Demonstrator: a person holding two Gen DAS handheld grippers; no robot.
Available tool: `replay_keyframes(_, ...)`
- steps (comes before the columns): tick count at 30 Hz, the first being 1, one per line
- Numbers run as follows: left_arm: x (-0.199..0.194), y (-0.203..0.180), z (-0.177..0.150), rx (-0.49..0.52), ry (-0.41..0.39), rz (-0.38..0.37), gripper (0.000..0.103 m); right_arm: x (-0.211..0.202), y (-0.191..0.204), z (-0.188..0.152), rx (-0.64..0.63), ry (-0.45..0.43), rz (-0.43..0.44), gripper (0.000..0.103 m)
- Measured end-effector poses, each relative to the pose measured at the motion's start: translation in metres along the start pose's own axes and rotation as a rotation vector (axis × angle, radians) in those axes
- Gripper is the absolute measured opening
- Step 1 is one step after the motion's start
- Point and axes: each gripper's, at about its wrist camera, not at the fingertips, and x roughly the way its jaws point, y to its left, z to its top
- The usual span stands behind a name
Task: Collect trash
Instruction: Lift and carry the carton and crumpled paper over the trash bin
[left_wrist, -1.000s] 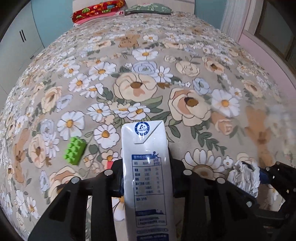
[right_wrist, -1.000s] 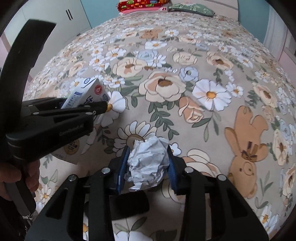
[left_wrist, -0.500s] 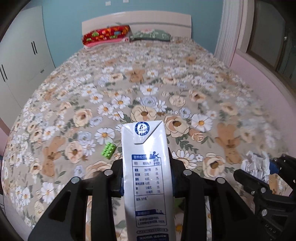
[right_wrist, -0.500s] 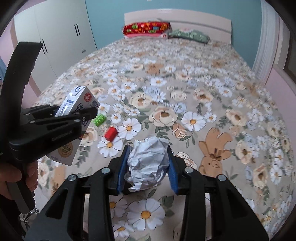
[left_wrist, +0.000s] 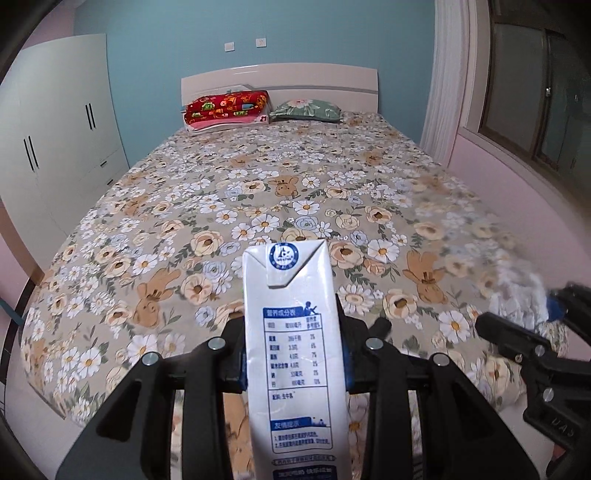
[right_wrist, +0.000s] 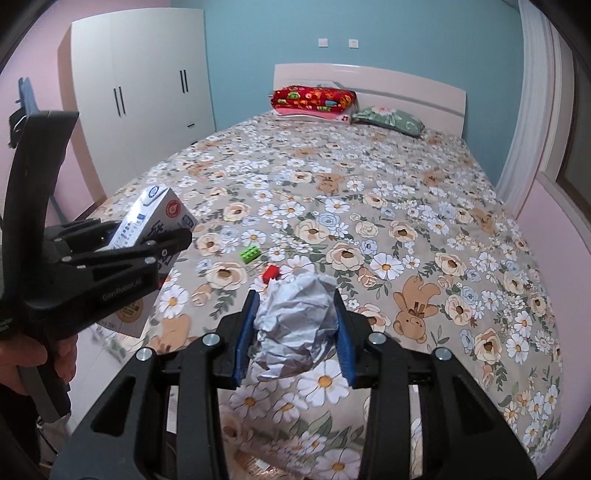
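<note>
My left gripper (left_wrist: 293, 354) is shut on a white milk carton (left_wrist: 295, 347) with blue print, held upright above the foot of the bed. The carton also shows in the right wrist view (right_wrist: 147, 236), clamped in the left gripper (right_wrist: 162, 240) at the left. My right gripper (right_wrist: 295, 332) is shut on a crumpled ball of white paper (right_wrist: 295, 325), held above the bed's near end. That paper ball shows blurred at the right edge of the left wrist view (left_wrist: 517, 299).
A bed with a floral cover (right_wrist: 369, 206) fills both views. A green toy brick (right_wrist: 250, 254) and a red toy brick (right_wrist: 270, 273) lie on it. A red pillow (right_wrist: 314, 99) and a green pillow (right_wrist: 388, 120) lie at the headboard. A white wardrobe (right_wrist: 140, 92) stands left, a window (left_wrist: 535, 92) right.
Both grippers have risen and pulled back from the bed with the carton and the paper ball still held. The whole bed and the room now show.
</note>
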Motion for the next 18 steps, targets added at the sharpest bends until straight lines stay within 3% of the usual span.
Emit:
replay_keyframes(8,-0.026,0.005,-0.053,-0.005,0.006,-0.008,0.037,-0.020,0.026,-0.046,-0.018,0.026,0.020,0.039)
replay_keyframes(18,-0.009,-0.001,-0.131,0.019,0.105,-0.040,0.037,0.012,0.038,-0.125,0.002,0.158,0.052,0.039)
